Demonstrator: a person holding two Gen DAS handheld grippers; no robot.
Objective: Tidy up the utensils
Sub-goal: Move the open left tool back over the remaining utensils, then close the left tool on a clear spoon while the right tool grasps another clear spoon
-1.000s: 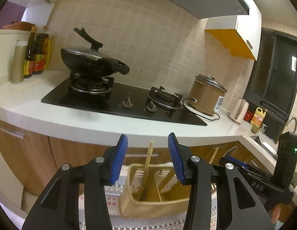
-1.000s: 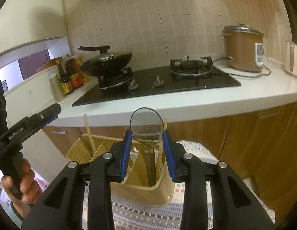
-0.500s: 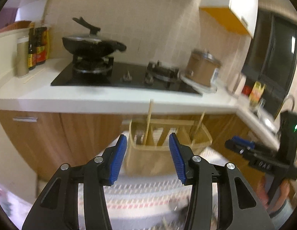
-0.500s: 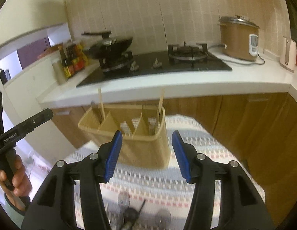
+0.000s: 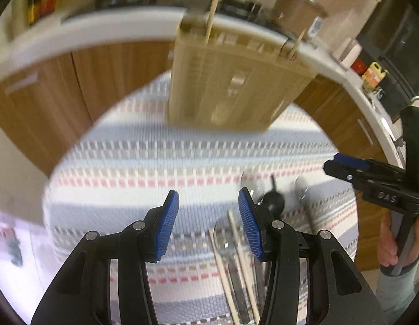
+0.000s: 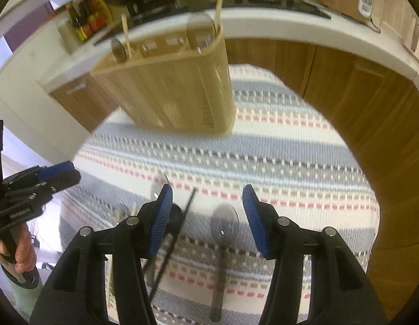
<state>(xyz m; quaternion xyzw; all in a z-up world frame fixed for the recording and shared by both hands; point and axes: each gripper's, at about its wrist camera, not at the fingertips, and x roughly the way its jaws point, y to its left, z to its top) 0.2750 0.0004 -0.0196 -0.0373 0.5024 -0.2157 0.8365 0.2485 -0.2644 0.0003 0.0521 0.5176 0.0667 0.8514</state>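
Both wrist views are motion-blurred and look down on a woven tablecloth striped in blue, white, grey and pink (image 5: 160, 162), with a tall beige slatted plastic utensil caddy (image 5: 231, 81) standing at its far side in front of a white countertop edge (image 5: 74, 29) and brown wooden cabinet doors (image 5: 46, 103). The left wrist view alone shows a pair of pale wooden chopsticks (image 5: 236, 265) lying on the cloth just right of the left gripper (image 5: 208, 224), whose blue ribbed pads stand apart with nothing between them. Beyond them lies a black ladle-shaped utensil (image 5: 274, 200), and at the right edge the right gripper (image 5: 347, 162) is held in a bare hand (image 5: 390, 246). The right wrist view alone shows the caddy's inner compartments holding upright wooden sticks (image 6: 125, 35) and a rounded metal utensil head (image 6: 201, 27). At the left edge of that view the left gripper hangs above the cloth. Nearer, the right gripper is open and empty, tilted down over a grey metal spoon (image 6: 223, 235) lying lengthwise between its pads, with a thin black handle (image 6: 179, 233) slanting beside its left pad.
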